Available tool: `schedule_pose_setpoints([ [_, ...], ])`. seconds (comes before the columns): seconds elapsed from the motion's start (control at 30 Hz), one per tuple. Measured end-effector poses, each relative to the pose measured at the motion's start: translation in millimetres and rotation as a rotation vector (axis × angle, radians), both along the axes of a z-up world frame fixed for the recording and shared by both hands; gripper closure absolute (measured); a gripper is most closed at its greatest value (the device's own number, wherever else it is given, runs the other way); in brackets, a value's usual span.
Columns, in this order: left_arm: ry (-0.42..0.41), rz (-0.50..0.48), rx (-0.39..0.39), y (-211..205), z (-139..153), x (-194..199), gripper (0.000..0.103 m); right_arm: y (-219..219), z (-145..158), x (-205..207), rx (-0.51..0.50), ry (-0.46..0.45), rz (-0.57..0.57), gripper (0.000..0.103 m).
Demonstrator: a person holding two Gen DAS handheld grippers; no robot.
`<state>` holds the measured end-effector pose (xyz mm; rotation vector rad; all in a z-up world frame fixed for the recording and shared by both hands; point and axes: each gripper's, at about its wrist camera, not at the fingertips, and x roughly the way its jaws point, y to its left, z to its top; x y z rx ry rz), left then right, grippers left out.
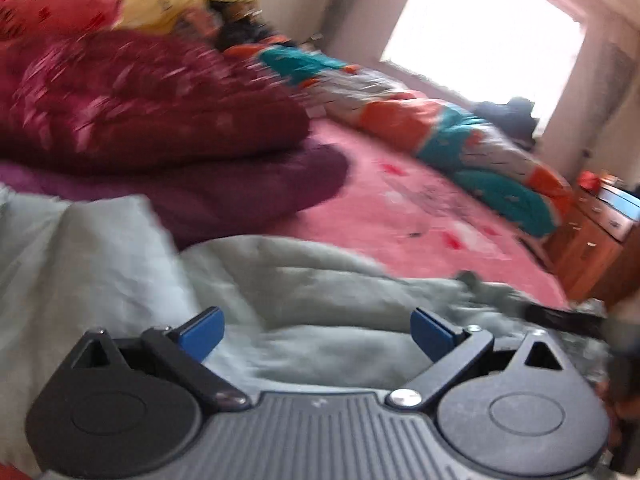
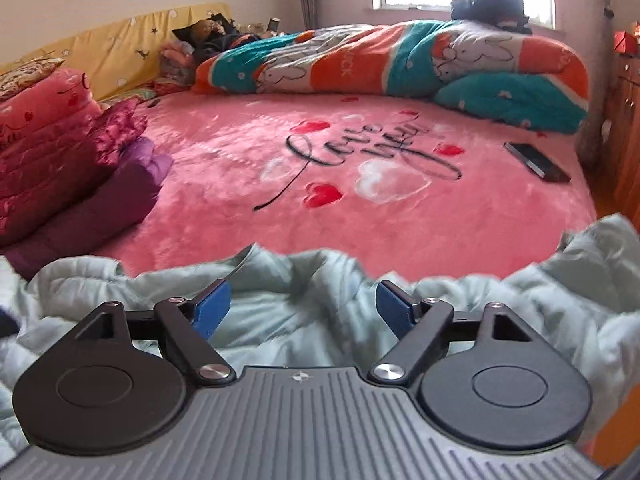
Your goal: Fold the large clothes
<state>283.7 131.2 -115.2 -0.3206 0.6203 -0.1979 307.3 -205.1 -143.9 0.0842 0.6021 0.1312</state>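
Note:
A large pale green garment (image 2: pixel 304 312) lies crumpled along the near edge of the pink bed. My right gripper (image 2: pixel 304 308) hovers just over it, jaws spread wide, blue pads (image 2: pixel 214 308) apart, with nothing pinched between them. The left wrist view is blurred. There the same pale green garment (image 1: pixel 280 280) bunches under my left gripper (image 1: pixel 316 330), which is also open, its blue pads (image 1: pixel 202 330) well apart above the cloth. A dark shape at the right edge of the left wrist view is too blurred to identify.
A pink blanket with hearts and script (image 2: pixel 360 168) covers the bed. Folded red and purple quilts (image 2: pixel 68 176) are stacked at the left. An orange and teal duvet (image 2: pixel 400 60) lies along the far side. A black phone (image 2: pixel 536 160) rests at right, near a wooden cabinet (image 1: pixel 588 248).

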Motion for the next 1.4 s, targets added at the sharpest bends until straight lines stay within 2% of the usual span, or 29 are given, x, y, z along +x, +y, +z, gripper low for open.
schedule_pose_setpoints([
  [0.07, 0.06, 0.098, 0.097, 15, -10, 10, 0.011, 9, -3, 0, 0.009, 0.023, 0.009, 0.003],
  [0.13, 0.095, 0.187, 0.241, 25, -18, 13, 0.016, 11, -5, 3, 0.009, 0.038, 0.005, 0.003],
  [0.33, 0.119, 0.304, 0.515, 28, -25, 11, 0.015, 23, -8, -7, -0.001, 0.045, 0.022, 0.001],
  [0.47, 0.132, 0.313, 0.53, 31, -24, 9, 0.014, 29, -15, -6, -0.003, 0.055, 0.043, 0.0],
  [0.57, 0.126, 0.323, 0.544, 29, -16, 7, 0.015, 32, -26, -2, -0.048, 0.073, 0.06, 0.0],
  [0.67, 0.058, 0.325, 0.541, 23, -7, -2, 0.015, 28, -22, 0, -0.042, 0.062, 0.072, 0.0],
  [0.8, -0.089, 0.285, 0.469, 10, 12, -11, 0.014, 31, -9, 4, -0.035, 0.04, 0.09, 0.0],
  [0.87, -0.158, 0.226, 0.375, 3, 17, -19, 0.013, 34, -1, 12, -0.037, 0.027, 0.108, 0.0],
  [0.93, -0.184, 0.156, 0.275, -3, 18, -20, 0.013, 39, 5, 20, -0.035, 0.025, 0.119, 0.0],
  [1.07, -0.155, 0.048, 0.187, -21, 7, -16, 0.012, 47, 9, 29, -0.012, 0.026, 0.113, 0.0],
  [1.17, -0.12, 0.021, 0.214, -31, -7, -9, 0.012, 58, -1, 29, -0.067, 0.012, 0.074, 0.0],
  [1.3, -0.026, 0.009, 0.235, -37, -27, -2, 0.009, 63, -28, 36, -0.092, 0.052, 0.082, 0.0],
  [1.4, -0.006, 0.013, 0.247, -37, -34, -1, 0.006, 66, -42, 37, -0.109, 0.056, 0.089, 0.0],
])
